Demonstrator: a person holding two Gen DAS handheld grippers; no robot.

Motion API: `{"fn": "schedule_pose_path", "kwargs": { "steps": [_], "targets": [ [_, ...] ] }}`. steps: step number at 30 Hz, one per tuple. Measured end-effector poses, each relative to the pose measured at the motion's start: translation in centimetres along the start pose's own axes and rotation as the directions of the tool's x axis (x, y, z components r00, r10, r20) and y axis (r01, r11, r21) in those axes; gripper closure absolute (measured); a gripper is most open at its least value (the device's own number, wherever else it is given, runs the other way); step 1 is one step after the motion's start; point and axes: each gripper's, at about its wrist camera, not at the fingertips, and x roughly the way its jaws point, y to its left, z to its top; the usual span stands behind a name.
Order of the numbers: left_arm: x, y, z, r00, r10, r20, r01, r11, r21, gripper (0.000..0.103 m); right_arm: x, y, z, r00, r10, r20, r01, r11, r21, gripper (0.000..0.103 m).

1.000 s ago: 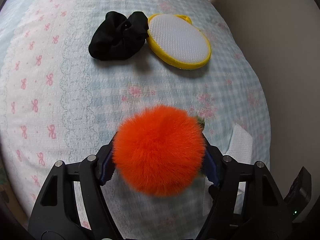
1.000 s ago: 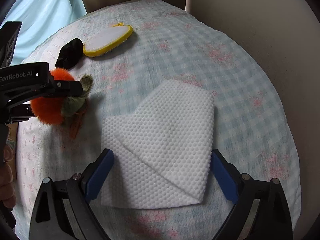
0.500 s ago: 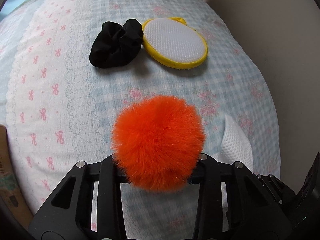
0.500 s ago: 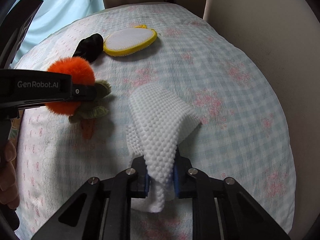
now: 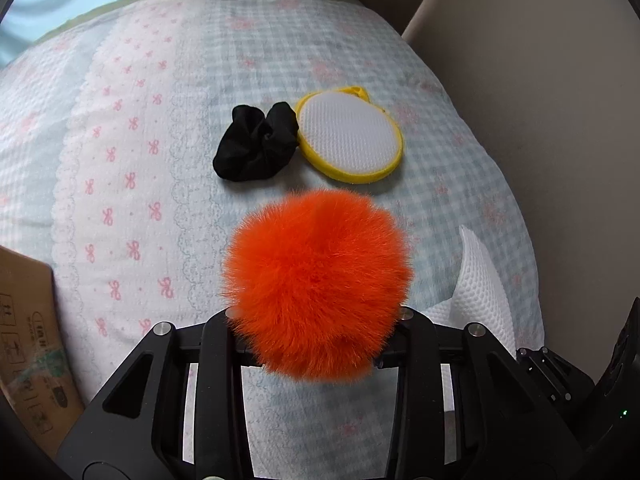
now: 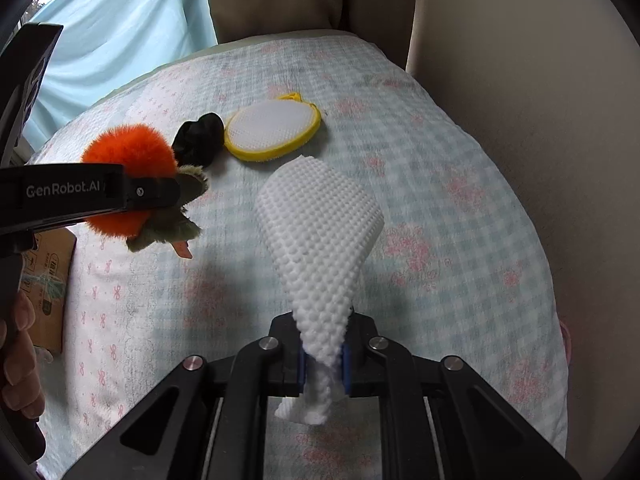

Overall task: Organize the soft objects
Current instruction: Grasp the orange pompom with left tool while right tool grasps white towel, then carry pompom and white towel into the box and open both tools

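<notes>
My left gripper (image 5: 316, 316) is shut on an orange fluffy pom-pom (image 5: 318, 284) and holds it above the bed. The pom-pom also shows in the right wrist view (image 6: 128, 188), with green leaves and a tag hanging under it. My right gripper (image 6: 324, 360) is shut on a white dimpled cloth (image 6: 324, 232), lifted off the bed; its edge shows in the left wrist view (image 5: 478, 284). A black scrunchie (image 5: 256, 148) and a yellow-rimmed white pad (image 5: 348, 144) lie side by side further back on the bed; both also show in the right wrist view, the scrunchie (image 6: 198, 142) and the pad (image 6: 272, 130).
The bed has a pale blue checked cover (image 5: 120, 160) with pink bows. A cardboard box (image 5: 28, 340) stands at its left edge. A beige padded headboard (image 6: 520, 100) runs along the right. A light blue curtain (image 6: 120, 32) hangs at the back left.
Both grippers have risen and drawn back with their loads. The right gripper closed on the flat cloth and lifted it, so it now hangs bunched from the jaws. The left closed on the pom-pom.
</notes>
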Motion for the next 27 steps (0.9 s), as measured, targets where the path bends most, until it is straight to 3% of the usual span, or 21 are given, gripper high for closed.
{"fn": "schedule_pose_path", "kwargs": {
  "steps": [15,27],
  "targets": [
    [-14.9,0.8,1.5,0.988,0.022,0.155,-0.014,0.999,-0.053,0.072,-12.3,3.9,5.8,0.99,0.057,0.13,-0.048,0.996,-0.074,0.091],
    [-28.7,7.5,0.6,0.963,0.081,0.257,-0.05,0.991,-0.122,0.072,-20.7,14.2,8.4,0.974,0.163,0.155,-0.137,0.977,-0.165,0.091]
  ]
}}
